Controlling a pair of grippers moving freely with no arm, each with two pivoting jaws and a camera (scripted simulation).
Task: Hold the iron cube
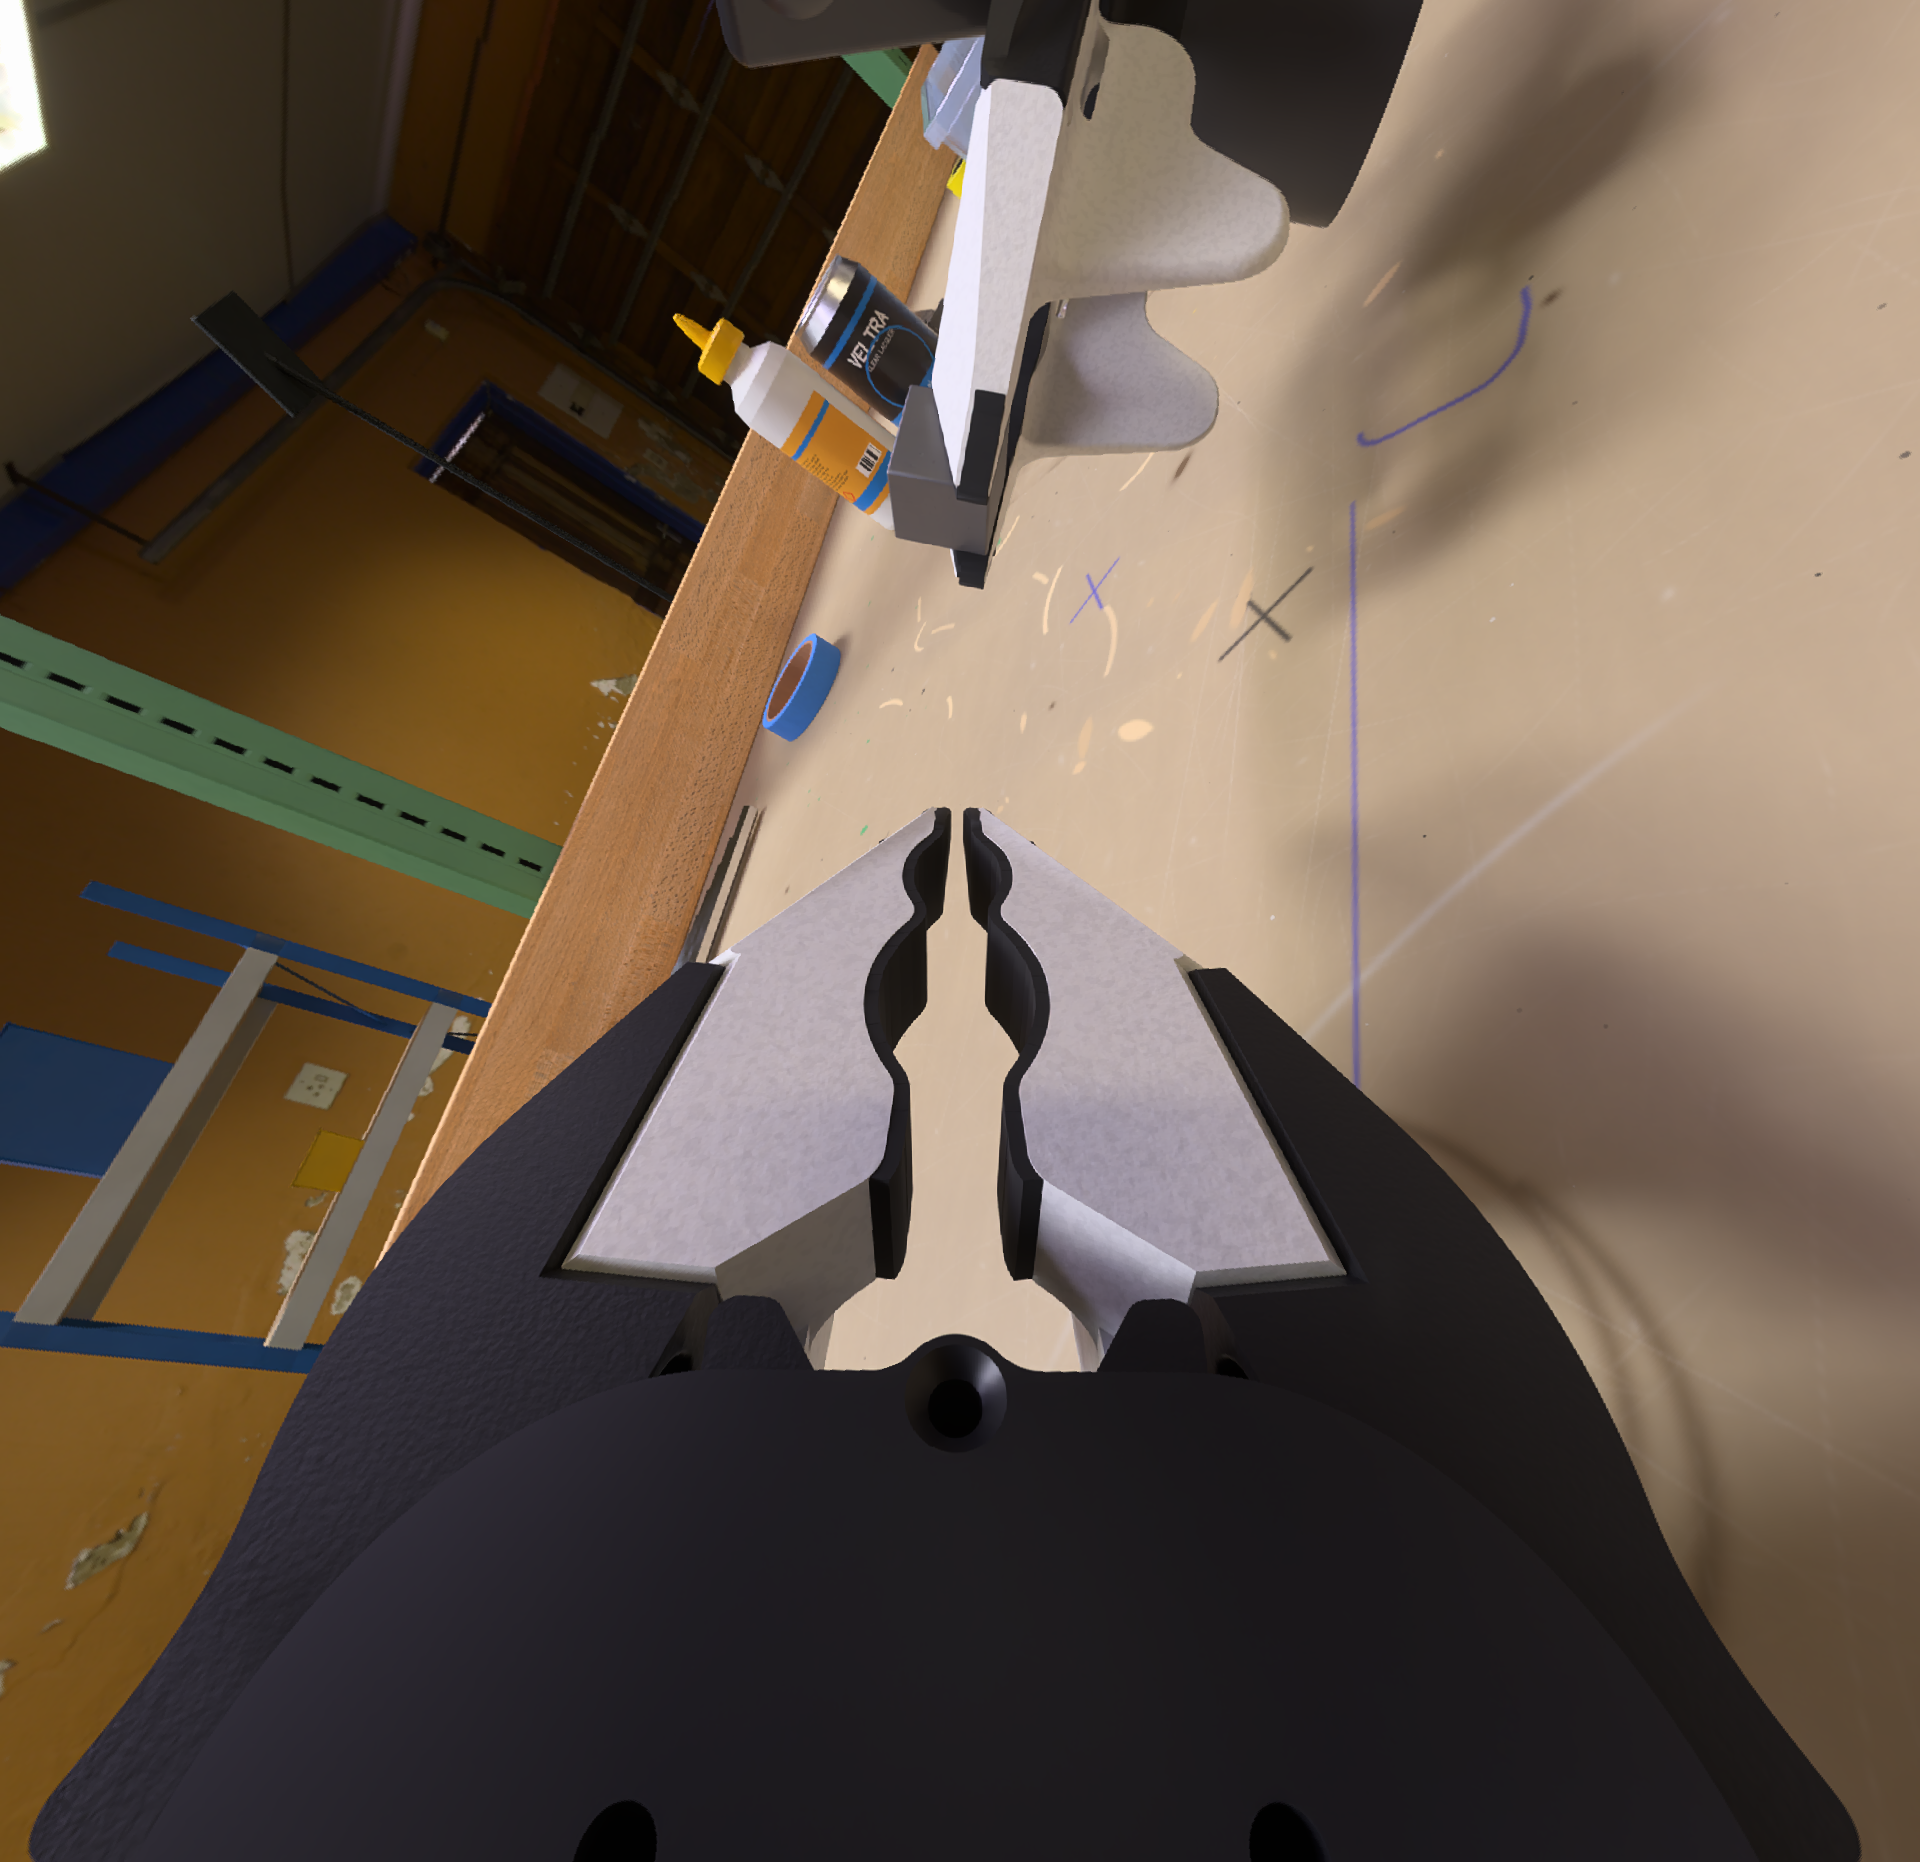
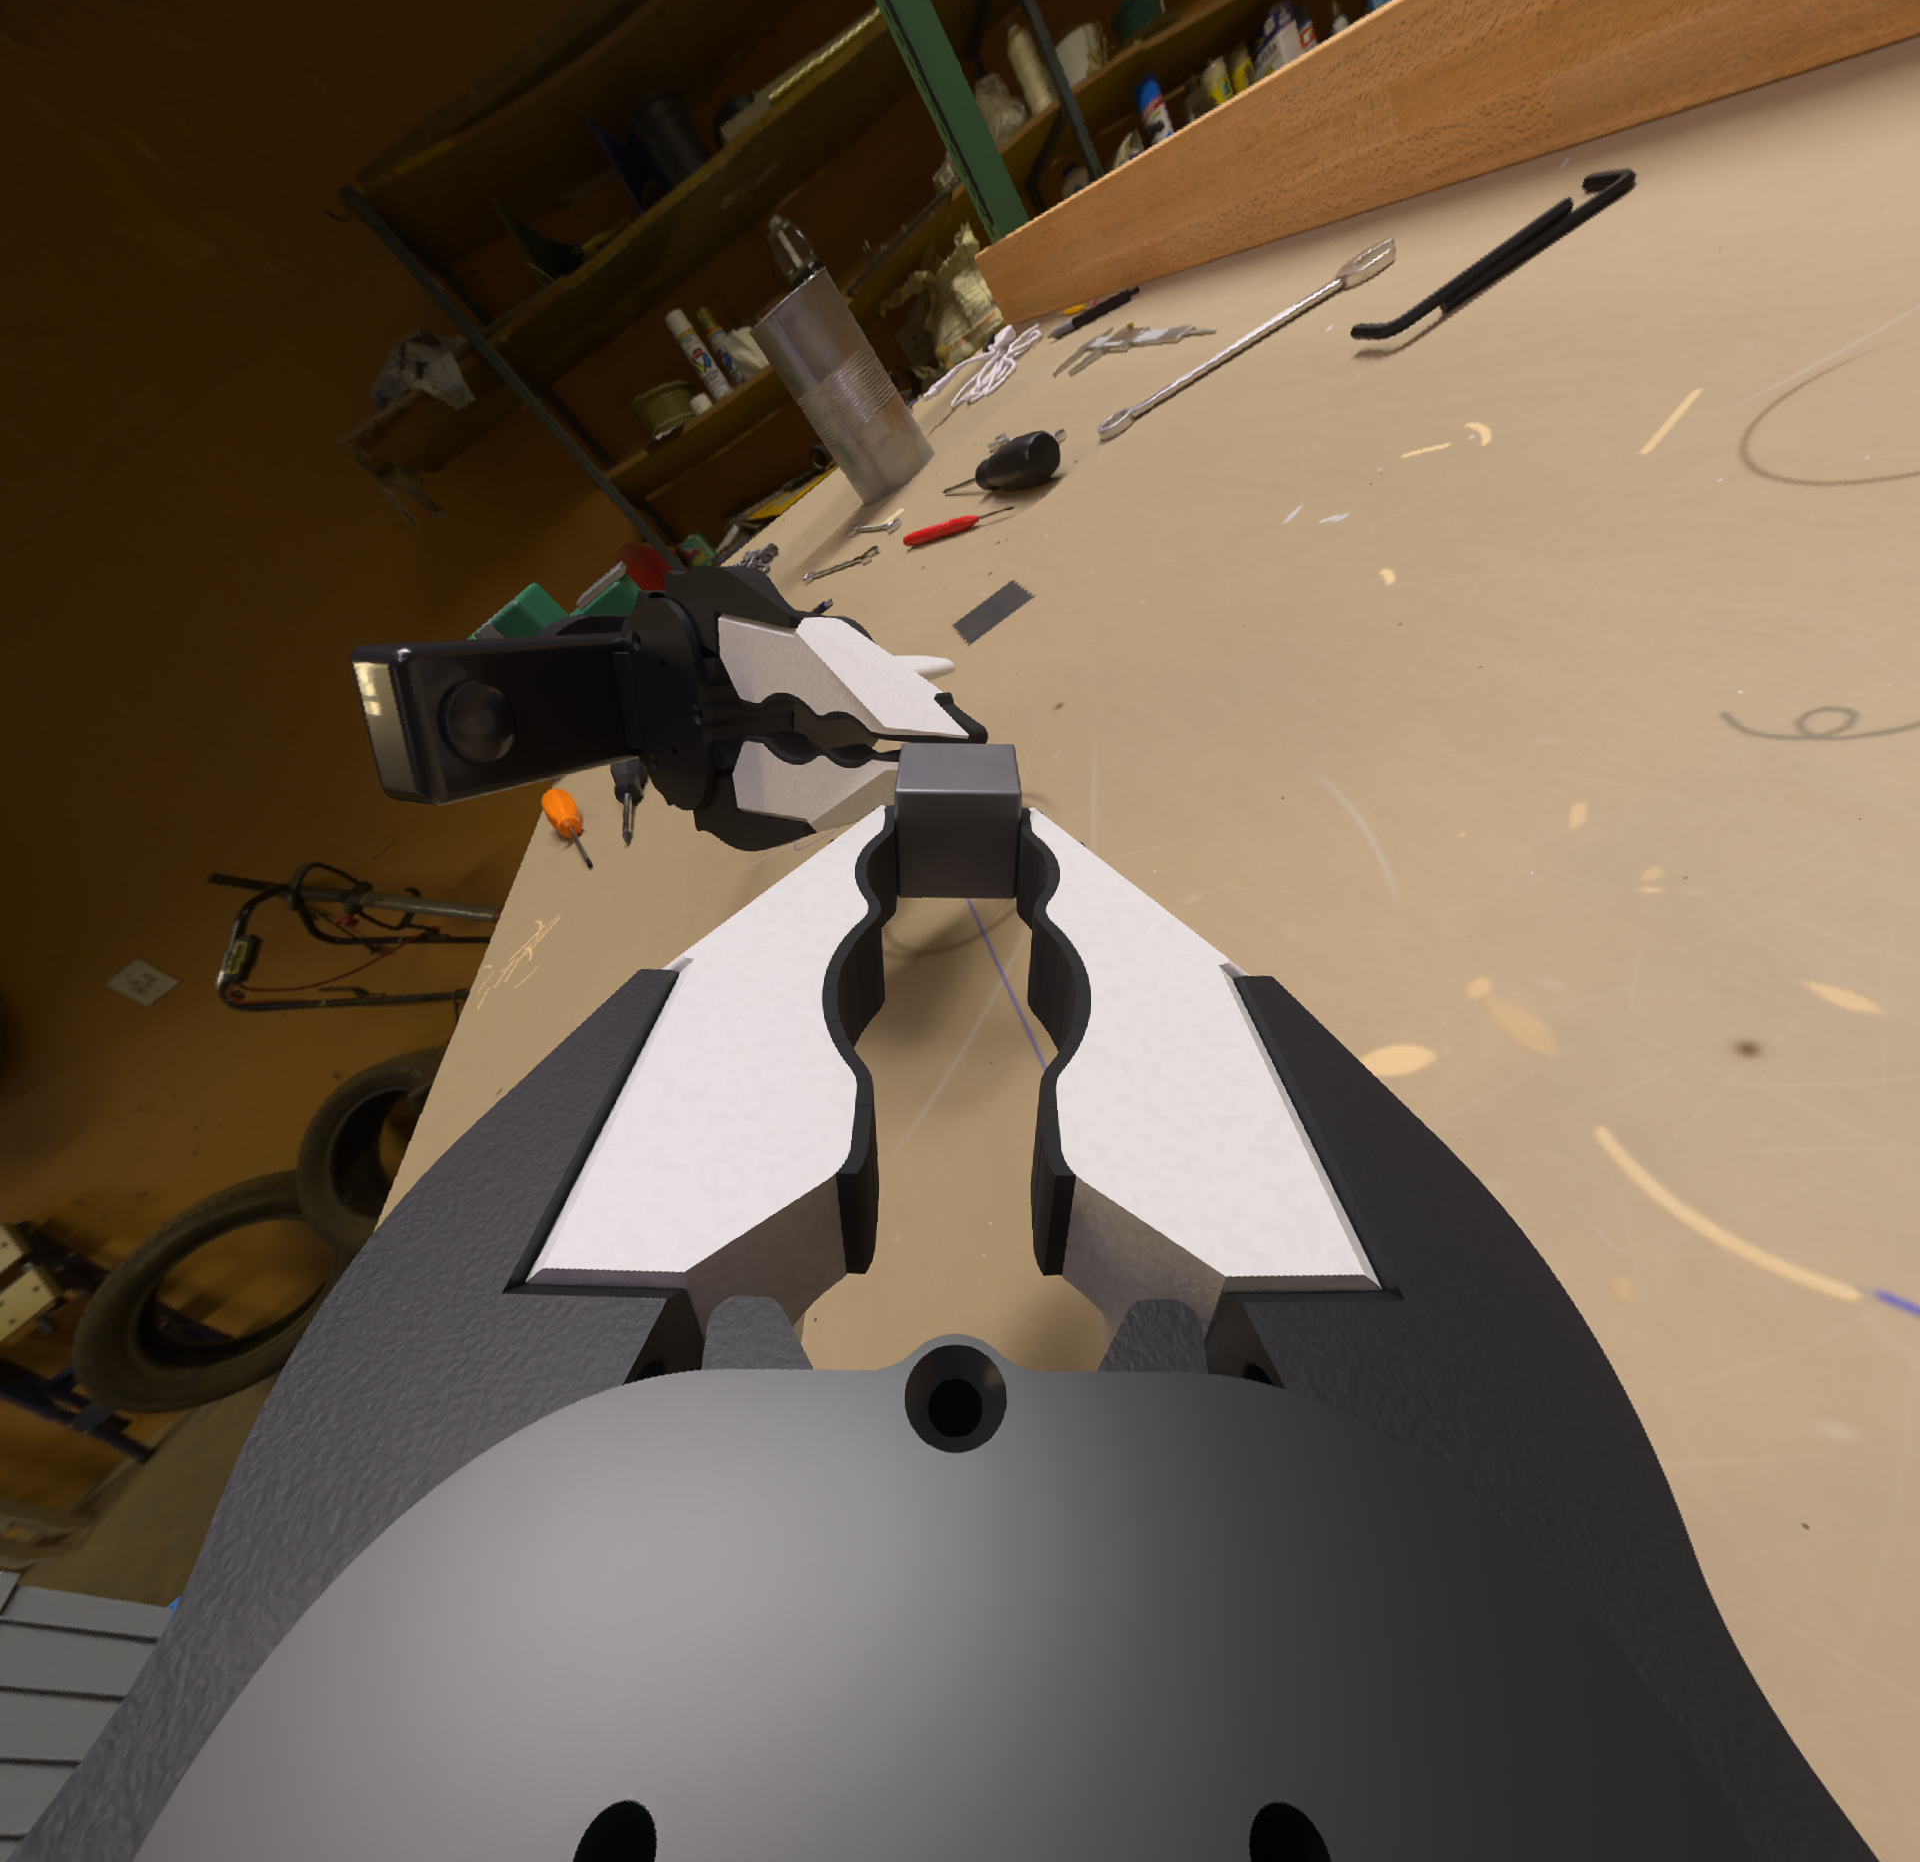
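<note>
1. Nearest the right wrist camera, the right gripper (image 2: pixel 956 825) clamps the iron cube (image 2: pixel 955 820) between its two fingertips, one black pad pressed to each side face, the cube's top standing a little proud of the tips.
2. Beneath the cube the workbench (image 2: pixel 1455 773) shows between the fingers; whether the cube touches the bench cannot be told from either view.
3. Just past the cube and to the left of the fingertips sits the left gripper (image 2: pixel 883 747), lying sideways with its tips pointing at the cube's far upper edge, very near it; contact cannot be told.
4. In the left wrist view the left gripper (image 1: pixel 956 825) has its fingers drawn almost together, only a thin slit between the tips, and nothing sits between them.
5. Ahead of those tips the same view shows the cube (image 1: pixel 940 477) pinched in the right gripper (image 1: pixel 971 524), well beyond the left fingertips.
6. Behind the cube from that side lie a white glue bottle (image 1: pixel 800 410) with a yellow cap and a dark can (image 1: pixel 868 332), both close by the bench's wooden edge; a blue tape roll (image 1: pixel 800 685) lies left of the line between tips and cube.
7. Farther beyond the right fingers: a red screwdriver (image 2: pixel 940 532), a metal cylinder (image 2: pixel 842 399), a long wrench (image 2: pixel 1247 337) and a black bar (image 2: pixel 1496 254).
8. Left of the right fingers, an orange-handled screwdriver (image 2: pixel 566 820) lies near the bench edge.
</note>
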